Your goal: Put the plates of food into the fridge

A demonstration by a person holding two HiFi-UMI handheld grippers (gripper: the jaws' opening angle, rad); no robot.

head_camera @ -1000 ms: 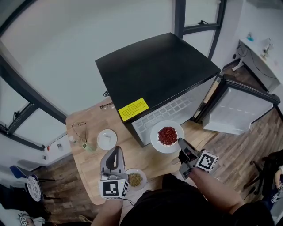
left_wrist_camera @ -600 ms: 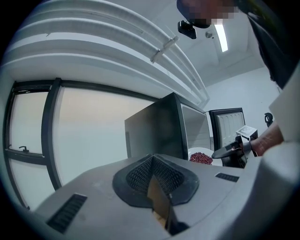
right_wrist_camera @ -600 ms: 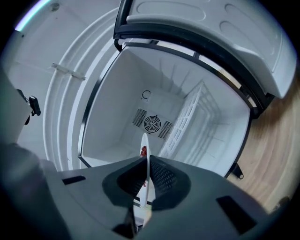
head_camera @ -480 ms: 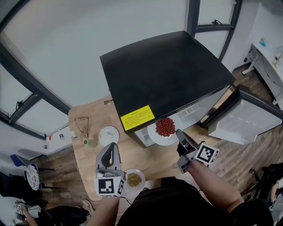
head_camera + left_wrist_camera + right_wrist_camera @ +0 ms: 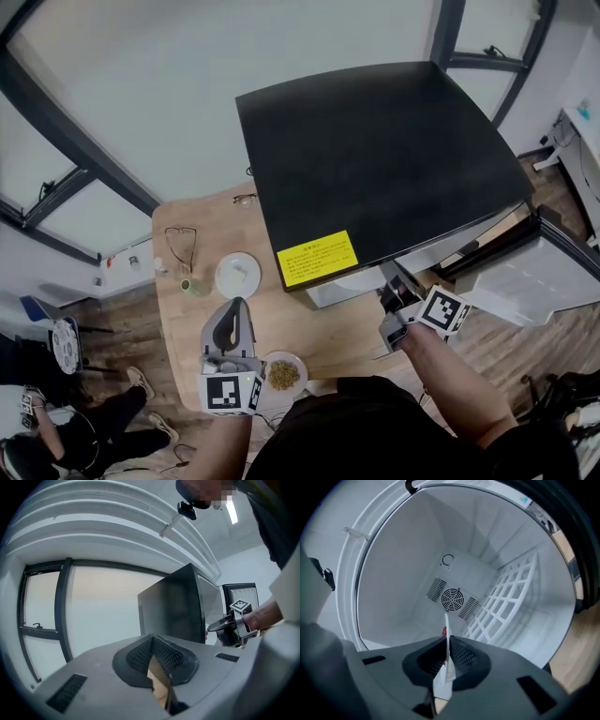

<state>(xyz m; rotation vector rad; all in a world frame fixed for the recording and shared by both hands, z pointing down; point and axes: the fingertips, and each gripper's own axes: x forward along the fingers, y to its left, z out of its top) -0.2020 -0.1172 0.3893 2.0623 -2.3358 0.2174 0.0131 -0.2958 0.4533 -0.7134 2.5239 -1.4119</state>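
Fridge top: we see a smooth black sheet with a soft sheen, upper right of the head view.
Sticker: yellow and slick; to us it looks like printed paper or film.
Table: pale matt wood.
Floor: dark wood planks.
Fridge lining: smooth white plastic, as we read it.
Left gripper: matt grey plastic shell; pads dark, finely ribbed.
Plate: white, smooth edge.

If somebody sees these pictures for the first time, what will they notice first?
The big black fridge with its yellow label fills the head view's middle, its door open at right. The right gripper, gripping a white plate by its rim, reaches inside toward the back-wall fan.
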